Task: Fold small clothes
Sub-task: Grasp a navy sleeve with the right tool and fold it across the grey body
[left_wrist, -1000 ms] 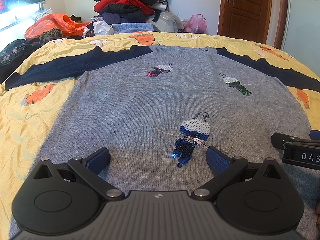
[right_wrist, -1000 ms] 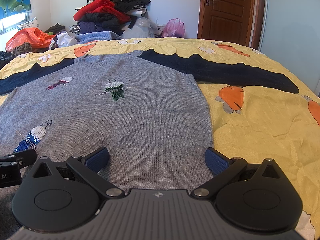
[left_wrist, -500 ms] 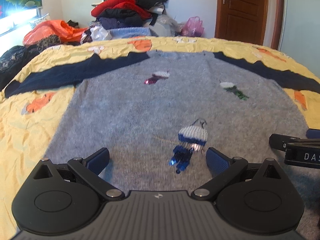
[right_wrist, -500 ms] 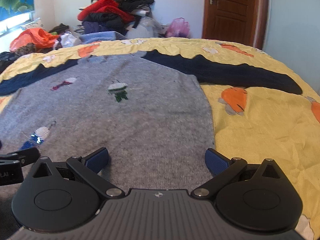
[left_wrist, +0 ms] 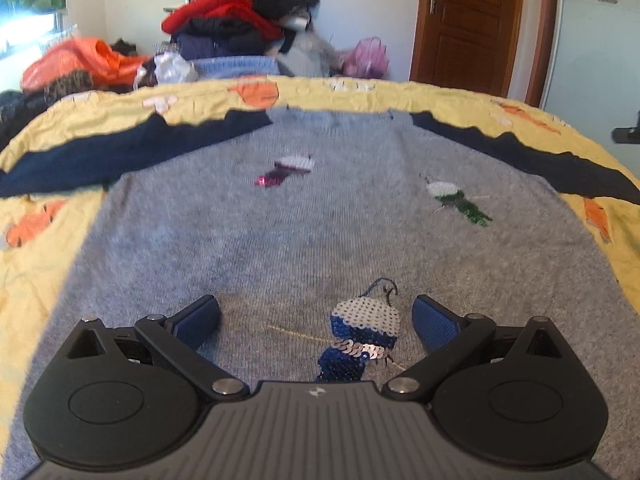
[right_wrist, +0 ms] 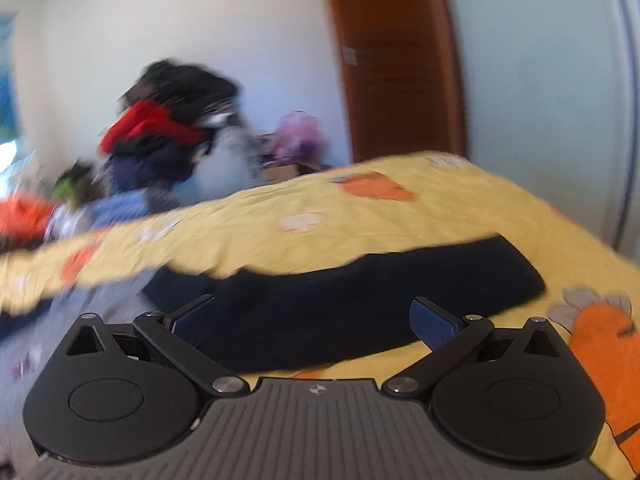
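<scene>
No legible text, label, brand or number anywhere.

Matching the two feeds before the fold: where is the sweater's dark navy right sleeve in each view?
Left wrist: dark navy right sleeve, upper right, running from the grey sweater.
Right wrist: centre, just ahead of the open right gripper.
Shared landmark: brown wooden door.

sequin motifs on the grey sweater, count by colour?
Left wrist view, grey sweater:
Pink sequin motif: 1
Green sequin motif: 1
Blue sequin motif: 1
Total: 3
</scene>
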The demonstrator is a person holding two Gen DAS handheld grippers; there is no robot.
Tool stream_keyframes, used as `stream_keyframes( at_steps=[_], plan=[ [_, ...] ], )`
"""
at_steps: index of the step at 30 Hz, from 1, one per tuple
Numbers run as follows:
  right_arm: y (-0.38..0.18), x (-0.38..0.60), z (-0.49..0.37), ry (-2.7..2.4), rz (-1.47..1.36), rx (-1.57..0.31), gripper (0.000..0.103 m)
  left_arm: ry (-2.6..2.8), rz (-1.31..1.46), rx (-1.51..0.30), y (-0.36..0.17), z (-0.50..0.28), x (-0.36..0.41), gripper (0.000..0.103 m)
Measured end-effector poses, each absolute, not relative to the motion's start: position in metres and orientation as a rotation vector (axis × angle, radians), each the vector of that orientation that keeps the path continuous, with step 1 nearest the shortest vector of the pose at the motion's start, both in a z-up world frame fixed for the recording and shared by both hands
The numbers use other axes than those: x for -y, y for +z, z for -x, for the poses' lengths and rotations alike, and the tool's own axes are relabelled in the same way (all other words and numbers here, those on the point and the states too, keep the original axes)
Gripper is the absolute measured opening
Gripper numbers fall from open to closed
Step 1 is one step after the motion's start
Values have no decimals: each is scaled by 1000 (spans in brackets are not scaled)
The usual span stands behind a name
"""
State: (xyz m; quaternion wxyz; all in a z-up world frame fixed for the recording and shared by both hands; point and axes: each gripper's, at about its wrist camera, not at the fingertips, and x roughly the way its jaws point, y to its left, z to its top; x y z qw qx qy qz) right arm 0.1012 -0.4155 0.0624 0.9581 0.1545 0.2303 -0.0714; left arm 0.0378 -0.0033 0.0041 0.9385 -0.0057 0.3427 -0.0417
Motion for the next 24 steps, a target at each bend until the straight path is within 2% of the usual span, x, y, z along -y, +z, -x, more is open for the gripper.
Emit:
stream_keyframes(
  at_steps=[4, 6, 9, 14, 15, 17, 19, 24],
  plan=[
    [38, 510, -108, -289, -715, -435, 100, -94, 38, -701, 2, -39, -2, 103],
    [22, 540, -109, -374, -829, -429, 99, -90, 27, -704, 2, -39, -2, 103],
    [1, 563, -115, -419, -894, -447, 95, -84, 5, -709, 2, -40, 1, 103],
    [-12, 558, -136, -408, -821, -412, 93, -84, 2, -710, 1, -42, 3, 103],
    [-12, 558, -142, -411, -811, -410, 87, -85, 3, -709, 1, -42, 3, 103],
    [-13, 556, -155, -441, -770, -418, 66, -85, 4, -709, 1, -42, 4, 103],
    [-11, 557, -158, -493, -725, -453, 18, -86, 7, -708, 1, -43, 4, 103],
    [6, 543, -152, -462, -725, -388, 16, -97, 40, -698, 1, -41, 0, 103]
  ],
)
